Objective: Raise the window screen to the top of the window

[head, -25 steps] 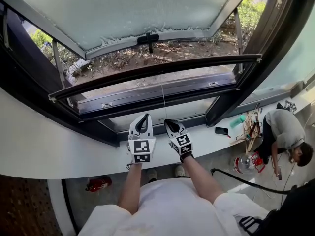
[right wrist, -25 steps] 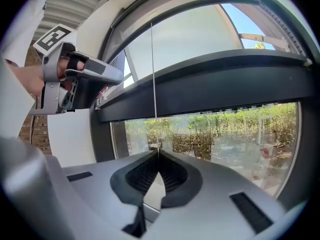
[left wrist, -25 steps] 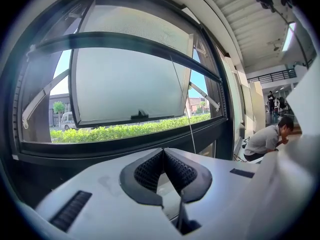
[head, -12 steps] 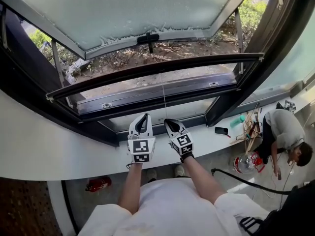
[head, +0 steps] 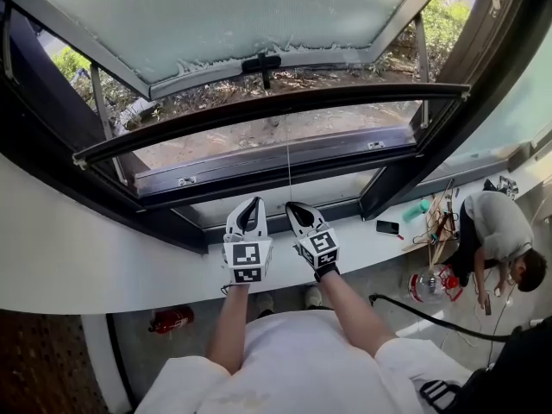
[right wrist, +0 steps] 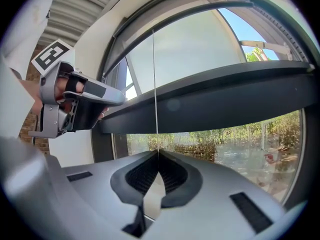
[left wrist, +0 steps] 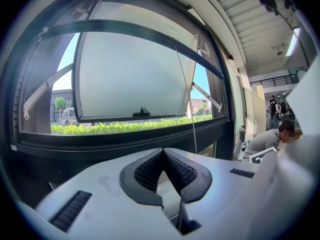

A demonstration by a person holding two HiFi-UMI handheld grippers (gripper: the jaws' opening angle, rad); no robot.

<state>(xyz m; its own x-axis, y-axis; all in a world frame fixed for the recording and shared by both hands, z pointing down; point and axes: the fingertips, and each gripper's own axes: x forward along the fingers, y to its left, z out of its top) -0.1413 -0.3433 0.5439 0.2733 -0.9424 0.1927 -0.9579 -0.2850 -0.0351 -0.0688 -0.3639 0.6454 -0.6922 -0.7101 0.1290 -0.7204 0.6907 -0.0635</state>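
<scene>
Screen: the window screen ends below in a long black metal bar [head: 267, 109], which lies across the opening of the black window frame [head: 405, 166], in its lower half as the head view shows it.
Cord: a thin pale pull cord [head: 288, 158] hangs straight from the middle of this bar down to the right tongs.
Right gripper [right wrist: 157, 153]: clenched, with the cord pinched between the tips of its ribbed black pads.
Left gripper [left wrist: 162, 151]: also clenched, but on nothing; the cord passes at its right side without touching it. It waits just beside the right one, above the white sill [head: 86, 257].
Behind: the frosted glass pane [head: 224, 15] stands pushed outward, with bushes and dry ground beyond it.
Done: I judge the raising is under way, since the bar already stands clear of the bottom of the frame.
Left: much of the opening above the bar must be travelled before the bar reaches the top; then the cord can be let go.
</scene>
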